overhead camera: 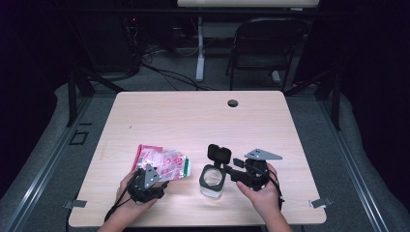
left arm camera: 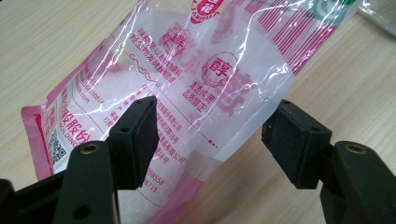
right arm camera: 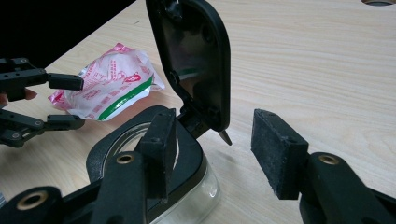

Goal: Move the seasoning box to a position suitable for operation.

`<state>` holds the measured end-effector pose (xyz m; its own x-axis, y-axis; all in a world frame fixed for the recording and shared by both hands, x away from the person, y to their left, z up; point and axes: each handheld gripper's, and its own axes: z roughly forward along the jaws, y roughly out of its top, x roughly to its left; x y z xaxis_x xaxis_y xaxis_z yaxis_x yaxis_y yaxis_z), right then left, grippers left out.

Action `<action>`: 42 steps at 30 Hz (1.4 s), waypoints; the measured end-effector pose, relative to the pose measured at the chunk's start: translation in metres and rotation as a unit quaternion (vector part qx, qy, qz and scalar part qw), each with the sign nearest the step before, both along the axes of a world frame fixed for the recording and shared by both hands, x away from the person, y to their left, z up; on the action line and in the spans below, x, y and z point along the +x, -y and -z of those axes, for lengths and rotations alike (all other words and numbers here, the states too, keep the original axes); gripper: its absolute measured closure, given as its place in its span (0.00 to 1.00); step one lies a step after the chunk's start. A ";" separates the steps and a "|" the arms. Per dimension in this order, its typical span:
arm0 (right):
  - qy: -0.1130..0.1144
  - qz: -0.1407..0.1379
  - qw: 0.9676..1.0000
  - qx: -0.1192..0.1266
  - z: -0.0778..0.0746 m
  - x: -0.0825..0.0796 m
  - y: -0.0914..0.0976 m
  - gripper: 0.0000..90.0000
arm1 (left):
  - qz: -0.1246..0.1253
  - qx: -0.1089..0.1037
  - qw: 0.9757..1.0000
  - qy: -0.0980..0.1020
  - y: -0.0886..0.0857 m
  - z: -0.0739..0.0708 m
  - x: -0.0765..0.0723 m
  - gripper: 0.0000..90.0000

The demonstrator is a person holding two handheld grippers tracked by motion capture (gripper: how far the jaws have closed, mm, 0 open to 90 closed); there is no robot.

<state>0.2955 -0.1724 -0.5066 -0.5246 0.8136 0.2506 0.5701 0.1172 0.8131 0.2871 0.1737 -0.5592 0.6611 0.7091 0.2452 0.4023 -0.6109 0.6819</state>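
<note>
- The pink-and-white plastic bag (overhead camera: 162, 164) lies flat on the wooden table (overhead camera: 193, 116), at about 7 o'clock from the table's middle.
- The left gripper (overhead camera: 153, 180) sits at the bag's near edge, about 6 o'clock of it; in the left gripper view its jaws stand wide apart over the bag (left arm camera: 196, 93), pads not pressing it.
- The clear container (overhead camera: 212, 181) stands at 3 o'clock of the bag, its black hinged lid (overhead camera: 219, 153) raised upright.
- The right gripper (overhead camera: 231, 170) is at 3 o'clock of the container; in the right gripper view its jaws gape, one pad (right arm camera: 161, 140) by the container's black rim (right arm camera: 140, 135) near the hinge, holding nothing.
</note>
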 end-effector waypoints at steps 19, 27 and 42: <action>0.005 0.012 1.000 0.000 -0.001 -0.008 0.008 0.55 | -0.003 -0.031 0.999 -0.024 -0.001 0.008 0.014 0.50; 0.007 0.011 1.000 0.000 -0.001 -0.009 0.008 0.55 | -0.001 -0.039 0.999 -0.027 -0.003 0.012 0.016 0.60; 0.005 0.011 1.000 -0.001 0.000 -0.008 0.008 0.55 | -0.004 -0.077 0.996 -0.046 -0.009 0.010 0.020 0.78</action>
<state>0.2870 -0.1808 -0.5065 -0.5086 0.8260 0.2430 0.5638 0.1062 0.8190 0.3067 0.1825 -0.5690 0.6694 0.7394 0.0716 0.4717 -0.4975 0.7280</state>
